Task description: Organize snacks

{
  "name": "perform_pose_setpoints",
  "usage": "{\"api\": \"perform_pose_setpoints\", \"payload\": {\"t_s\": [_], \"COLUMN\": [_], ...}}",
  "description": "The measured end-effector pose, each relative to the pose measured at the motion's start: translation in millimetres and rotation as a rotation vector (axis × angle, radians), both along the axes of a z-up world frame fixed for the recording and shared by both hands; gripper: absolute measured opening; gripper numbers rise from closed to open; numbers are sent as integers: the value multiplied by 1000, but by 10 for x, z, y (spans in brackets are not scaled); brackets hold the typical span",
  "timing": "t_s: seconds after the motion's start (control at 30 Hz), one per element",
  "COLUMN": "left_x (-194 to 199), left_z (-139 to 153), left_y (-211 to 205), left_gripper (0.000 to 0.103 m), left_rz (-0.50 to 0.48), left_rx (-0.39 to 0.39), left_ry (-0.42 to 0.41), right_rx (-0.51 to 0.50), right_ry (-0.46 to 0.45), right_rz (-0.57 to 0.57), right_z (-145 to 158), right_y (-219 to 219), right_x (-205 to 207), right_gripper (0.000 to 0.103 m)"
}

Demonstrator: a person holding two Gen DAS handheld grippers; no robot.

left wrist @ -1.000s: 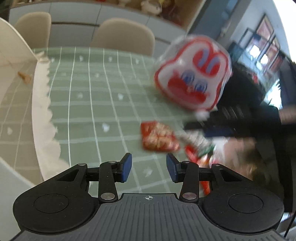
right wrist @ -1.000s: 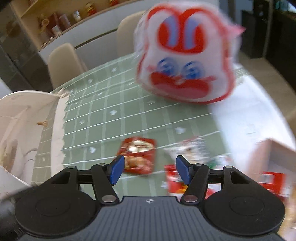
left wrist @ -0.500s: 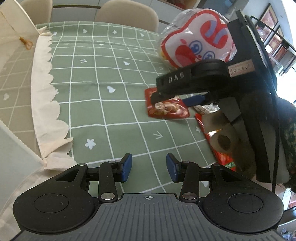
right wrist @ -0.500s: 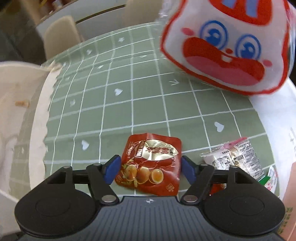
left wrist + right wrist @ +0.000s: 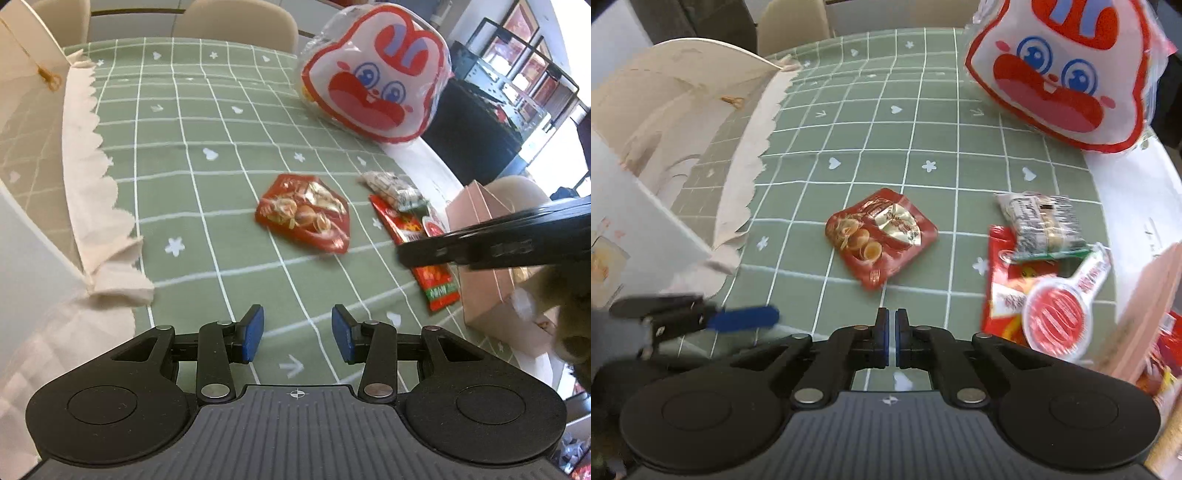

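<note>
A red snack packet (image 5: 304,212) (image 5: 881,236) lies flat on the green checked tablecloth (image 5: 207,122), ahead of both grippers. My left gripper (image 5: 297,334) is open and empty, low over the cloth, short of the packet. My right gripper (image 5: 891,338) is shut, pads together with nothing between them, just short of the packet's near corner. Its black frame (image 5: 498,243) crosses the right of the left wrist view. A clear packet (image 5: 1045,221) lies on a long red packet (image 5: 1001,295), with a round red-lidded cup (image 5: 1060,317) on top. The left gripper's fingers (image 5: 746,317) show blurred at the left.
A big rabbit-face snack bag (image 5: 376,74) (image 5: 1060,70) stands at the far right. A white box lined with scalloped cloth (image 5: 85,155) (image 5: 646,147) stands open at the left. A pink paper bag (image 5: 487,258) (image 5: 1145,302) sits at the right edge. Chairs stand behind the table.
My right gripper has closed its jaws empty and pulled back off the red packet, leaving the middle of the left wrist view. The packet stays on the cloth. The left gripper sank slightly.
</note>
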State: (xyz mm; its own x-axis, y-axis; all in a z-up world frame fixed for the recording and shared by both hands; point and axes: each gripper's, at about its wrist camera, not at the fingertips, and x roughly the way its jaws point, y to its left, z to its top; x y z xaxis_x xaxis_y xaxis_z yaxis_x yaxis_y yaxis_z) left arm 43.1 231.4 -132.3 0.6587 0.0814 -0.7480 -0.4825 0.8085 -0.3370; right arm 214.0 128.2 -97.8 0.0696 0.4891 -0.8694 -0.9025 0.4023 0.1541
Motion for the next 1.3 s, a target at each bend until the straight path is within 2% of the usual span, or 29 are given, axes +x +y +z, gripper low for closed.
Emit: {"api": "perform_pose_setpoints", "payload": {"t_s": [0.07,0.13,0.2,0.3,0.37,0.43,0.6,0.67,0.77,0.83,0.93,1.03,1.1,1.2,1.3], "left_x": [80,214,391,688,852,963,1060,1009,903,823,679,537,434,329,262], "left_z": [51,127,187,185,88,-3,-95,-86,-51,-33,-22,-80,-97,-97,-74], "left_y": [62,121,187,270,330,314,116,96,95,75,-6,-88,-192,-296,-302], "left_gripper": [45,45,45,45,45,45,46,48,47,45,45,43,43,43,43], "left_rz": [27,53,63,73,73,55,-3,-12,-15,-36,-73,-130,-171,-219,-233], "left_rx": [19,59,97,154,106,100,246,260,247,229,215,183,216,213,149], "left_ry": [-24,-69,-118,-157,-143,-127,-62,-52,-47,-45,-37,-22,-29,-30,-43], "right_rx": [35,59,81,85,65,51,-7,9,30,18,9,24,55,111,135], "right_ry": [-28,-87,-129,-152,-136,-117,-61,-31,44,44,9,6,10,23,37], "right_rz": [-45,-119,-184,-247,-289,-320,-365,-362,-295,-232,-156,-144,-149,-172,-197], "right_z": [103,201,254,229,140,41,-263,-277,-281,-270,-216,-119,-19,137,182], "right_y": [-81,-117,-113,-56,3,74,242,266,255,258,196,28,-138,-457,-792], "right_x": [85,262,456,737,931,1095,1336,1317,1193,1007,696,455,321,133,0], "right_gripper": [13,44,55,56,56,56,57,57,55,43,32,26,10,10,10]}}
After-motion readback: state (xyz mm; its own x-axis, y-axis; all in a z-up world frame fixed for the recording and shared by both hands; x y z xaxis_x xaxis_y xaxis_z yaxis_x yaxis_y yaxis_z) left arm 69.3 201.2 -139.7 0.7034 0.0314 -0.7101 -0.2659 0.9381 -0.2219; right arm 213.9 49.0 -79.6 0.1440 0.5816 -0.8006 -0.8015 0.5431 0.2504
